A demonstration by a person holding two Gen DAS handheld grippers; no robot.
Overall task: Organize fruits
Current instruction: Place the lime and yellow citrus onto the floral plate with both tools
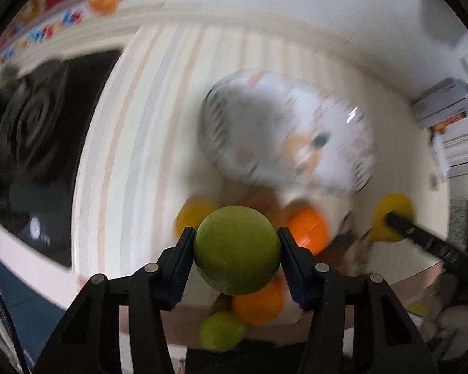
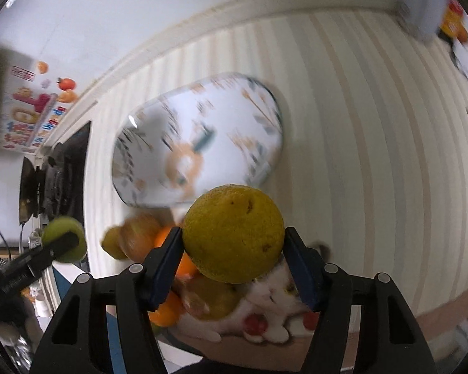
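Note:
My left gripper [image 1: 235,233] is shut on a round green fruit [image 1: 237,255], lifted above a blurred heap of fruit: oranges [image 1: 309,227], a yellow one [image 1: 193,212] and a smaller green one [image 1: 221,330]. My right gripper [image 2: 234,232] is shut on a rough yellow citrus fruit [image 2: 234,233]. Beneath it lie oranges [image 2: 165,311] and brownish fruits [image 2: 140,237]. Each view shows the other gripper off to its side, holding its fruit: the yellow fruit [image 1: 393,218] and the green fruit [image 2: 65,243]. Beyond the heap sits a white patterned plate [image 1: 284,137] [image 2: 199,140] with nothing on it.
A striped tablecloth [image 2: 374,155] covers the table. A black stove top [image 1: 31,131] [image 2: 62,180] lies at the left. Boxes [image 1: 446,99] stand at the far right. A white cloth printed with red cherries [image 2: 274,311] lies under the fruit. Colourful stickers [image 2: 31,115] cover the wall.

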